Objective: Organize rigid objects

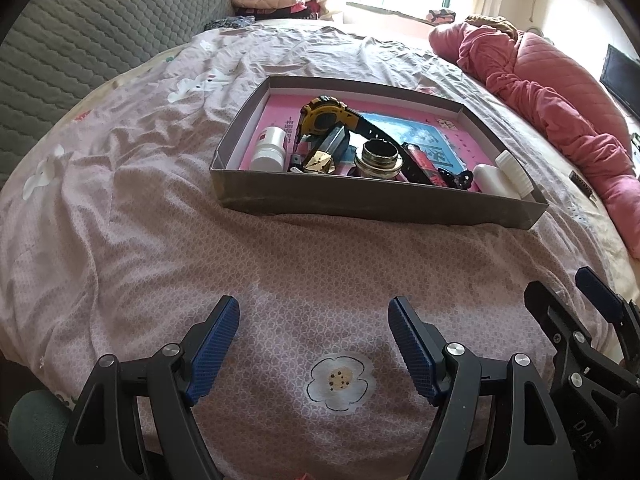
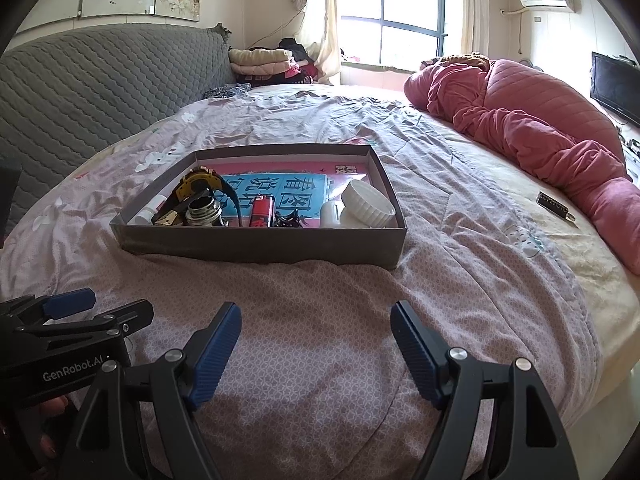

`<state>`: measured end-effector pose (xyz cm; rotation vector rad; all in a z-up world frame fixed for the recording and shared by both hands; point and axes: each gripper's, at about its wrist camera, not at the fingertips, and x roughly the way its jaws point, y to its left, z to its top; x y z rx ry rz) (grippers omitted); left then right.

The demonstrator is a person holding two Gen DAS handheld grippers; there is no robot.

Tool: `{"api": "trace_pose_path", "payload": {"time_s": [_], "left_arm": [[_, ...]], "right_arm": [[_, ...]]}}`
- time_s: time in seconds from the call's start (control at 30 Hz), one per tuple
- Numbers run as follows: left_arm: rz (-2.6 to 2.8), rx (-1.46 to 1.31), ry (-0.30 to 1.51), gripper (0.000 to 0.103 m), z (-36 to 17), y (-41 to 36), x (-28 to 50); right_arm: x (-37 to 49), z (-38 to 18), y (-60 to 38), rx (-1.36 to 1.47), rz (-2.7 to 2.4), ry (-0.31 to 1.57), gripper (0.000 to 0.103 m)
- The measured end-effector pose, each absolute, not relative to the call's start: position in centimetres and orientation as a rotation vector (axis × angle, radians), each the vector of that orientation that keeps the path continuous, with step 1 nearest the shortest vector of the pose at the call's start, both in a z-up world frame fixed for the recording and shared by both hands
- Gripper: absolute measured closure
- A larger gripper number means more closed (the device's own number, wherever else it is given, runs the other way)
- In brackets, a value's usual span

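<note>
A shallow grey box (image 1: 360, 204) (image 2: 256, 246) sits on the bed ahead of both grippers. It holds a yellow tape measure (image 1: 320, 114) (image 2: 198, 184), a white pill bottle (image 1: 270, 148), a metal jar (image 1: 378, 158) (image 2: 204, 210), a red lighter (image 1: 420, 160) (image 2: 262, 210), a black clip (image 2: 290, 218) and a white ribbed-cap bottle (image 1: 512, 174) (image 2: 366, 204). My left gripper (image 1: 314, 320) is open and empty over the sheet. My right gripper (image 2: 316, 322) is open and empty, beside the left one.
A pink quilt (image 1: 560, 96) (image 2: 540, 128) lies bunched along the right side of the bed. A small dark tag (image 2: 554, 202) lies on the sheet near it. A grey padded headboard (image 2: 100, 88) stands at the left, folded clothes (image 2: 264, 60) behind.
</note>
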<state>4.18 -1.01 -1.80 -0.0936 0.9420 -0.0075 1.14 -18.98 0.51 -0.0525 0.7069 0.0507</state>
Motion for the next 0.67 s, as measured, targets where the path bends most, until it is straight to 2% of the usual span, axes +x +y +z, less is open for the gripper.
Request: {"api": "trace_pose_path", "payload": {"time_s": [0.67], "left_arm": [[0.008, -0.064, 0.934, 0.025, -2.17, -0.84, 4.52]], "right_arm": [[1.48, 0.56, -19.45, -0.023, 0.033, 0.711, 0.027]]}}
